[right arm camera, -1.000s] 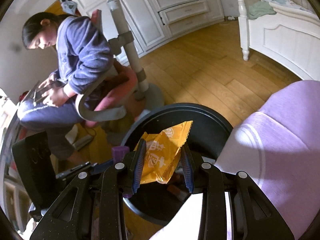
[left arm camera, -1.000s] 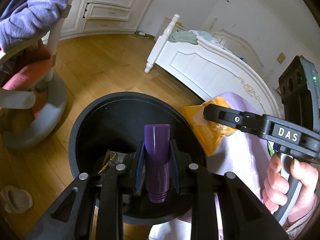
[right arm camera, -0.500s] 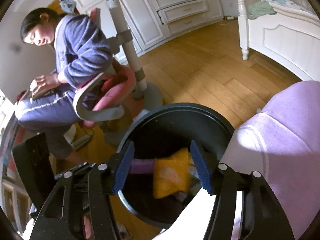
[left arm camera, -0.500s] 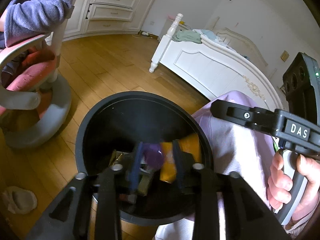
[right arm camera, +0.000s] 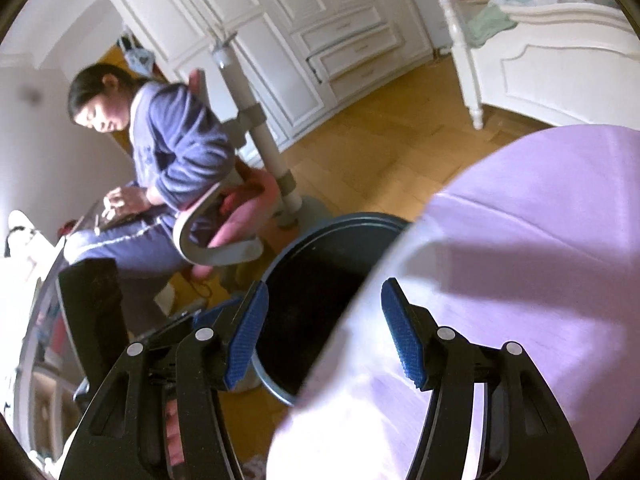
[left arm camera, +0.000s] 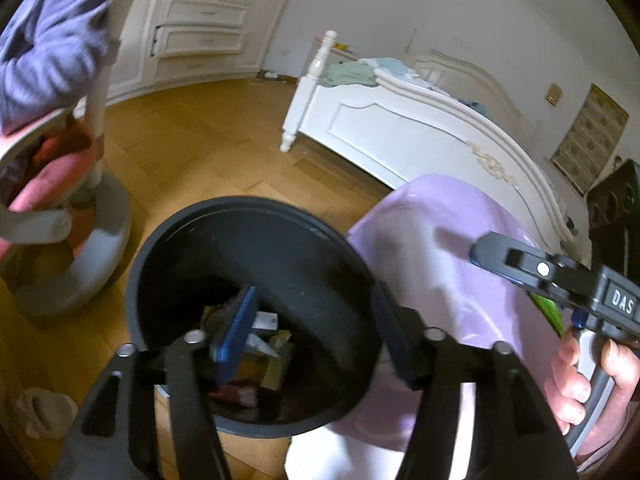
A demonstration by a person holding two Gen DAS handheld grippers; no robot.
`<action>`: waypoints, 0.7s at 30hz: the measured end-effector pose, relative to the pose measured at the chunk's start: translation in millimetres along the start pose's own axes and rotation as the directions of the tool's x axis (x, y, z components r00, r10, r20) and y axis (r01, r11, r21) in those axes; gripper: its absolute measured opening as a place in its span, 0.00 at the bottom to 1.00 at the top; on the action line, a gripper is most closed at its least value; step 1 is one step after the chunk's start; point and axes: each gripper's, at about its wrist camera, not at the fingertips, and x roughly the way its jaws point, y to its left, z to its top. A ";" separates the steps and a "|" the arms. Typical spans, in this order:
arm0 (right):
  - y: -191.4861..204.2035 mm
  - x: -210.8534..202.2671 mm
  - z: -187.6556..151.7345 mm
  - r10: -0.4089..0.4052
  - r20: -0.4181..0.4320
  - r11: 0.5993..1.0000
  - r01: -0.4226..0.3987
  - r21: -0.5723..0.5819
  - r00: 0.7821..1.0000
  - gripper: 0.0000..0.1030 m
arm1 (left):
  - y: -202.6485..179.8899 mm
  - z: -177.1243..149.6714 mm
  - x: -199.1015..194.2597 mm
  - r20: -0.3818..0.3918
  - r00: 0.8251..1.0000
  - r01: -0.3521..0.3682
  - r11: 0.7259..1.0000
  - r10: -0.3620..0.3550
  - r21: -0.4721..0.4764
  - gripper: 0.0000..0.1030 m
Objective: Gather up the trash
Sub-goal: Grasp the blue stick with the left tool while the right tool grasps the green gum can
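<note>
A black round bin (left arm camera: 256, 208) stands on the wooden floor beside a table with a purple cloth (left arm camera: 440, 264). Several wrappers and scraps (left arm camera: 260, 344) lie at its bottom. My left gripper (left arm camera: 316, 336) hangs over the bin's near side. Its jaws are opening and nothing is between the blue pads. My right gripper (right arm camera: 324, 336) is open and empty, half over the bin (right arm camera: 320, 268) and half over the purple cloth (right arm camera: 540, 240). One of its fingers (left arm camera: 504, 260) shows at the right of the left wrist view, held by a hand (left arm camera: 580, 380).
A white bed (left arm camera: 400, 132) stands beyond the table. Left of the bin is a pink chair on a grey round base (left arm camera: 80, 248), with a person in blue (right arm camera: 172, 152) seated on it. A pale bundle (left arm camera: 44, 412) lies on the floor. White drawers (right arm camera: 348, 48) line the far wall.
The left gripper let go of a purple tube and the right let go of an orange wrapper; both fell into the bin. The right gripper has drawn back over the purple cloth.
</note>
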 end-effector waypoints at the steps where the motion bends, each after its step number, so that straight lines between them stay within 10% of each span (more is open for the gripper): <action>1: -7.5 -14.2 -3.1 -0.009 0.021 1.000 0.008 0.010 1.000 0.58 | -8.6 1.8 0.8 -0.002 1.000 0.009 1.000 -0.008 0.018 0.59; 11: -95.2 -129.9 -42.5 -0.156 0.168 0.983 0.137 0.121 0.973 0.58 | -98.3 10.7 15.4 -0.040 0.996 0.086 0.977 -0.079 0.194 0.59; 21: -197.6 -217.3 -68.9 -0.336 0.261 0.923 0.260 0.285 0.905 0.58 | -224.8 21.1 79.2 -0.147 0.979 0.193 0.867 -0.140 0.460 0.59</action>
